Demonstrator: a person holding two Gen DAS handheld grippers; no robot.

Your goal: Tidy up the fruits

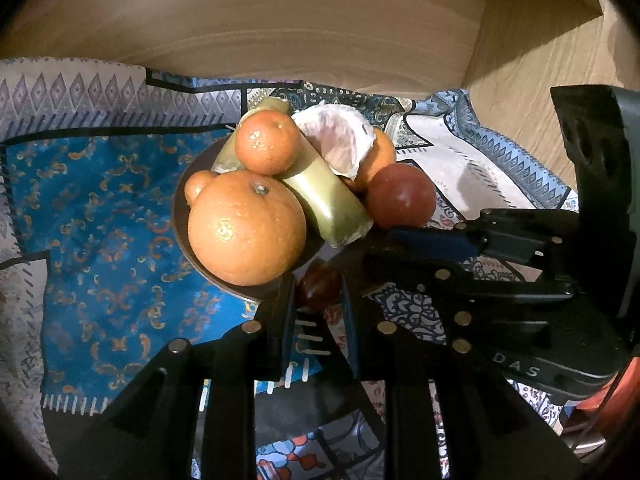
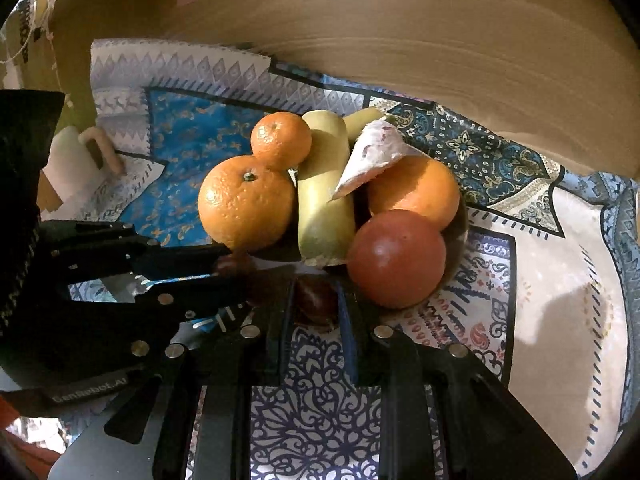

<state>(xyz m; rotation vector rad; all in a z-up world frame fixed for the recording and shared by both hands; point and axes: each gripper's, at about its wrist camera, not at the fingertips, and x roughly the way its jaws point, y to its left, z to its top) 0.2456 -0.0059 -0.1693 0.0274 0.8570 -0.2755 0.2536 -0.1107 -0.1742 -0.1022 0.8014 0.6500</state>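
Note:
A dark bowl (image 1: 182, 216) on a patterned cloth holds a large orange (image 1: 246, 228), a small mandarin (image 1: 267, 143), two yellow-green banana pieces (image 1: 328, 196), a piece of peel (image 1: 336, 140), another orange (image 2: 414, 192) and a red tomato (image 1: 401, 196). My left gripper (image 1: 318, 292) is shut on a small dark red fruit (image 1: 318, 288) at the bowl's near rim. My right gripper (image 2: 316, 300) is shut on a small dark red fruit (image 2: 316, 300) just in front of the bowl (image 2: 460, 220). Each gripper shows in the other's view.
The patterned cloth (image 1: 100, 220) covers the table. A curved wooden wall (image 1: 320, 40) rises behind the bowl. A white mug (image 2: 80, 160) stands at the left in the right wrist view.

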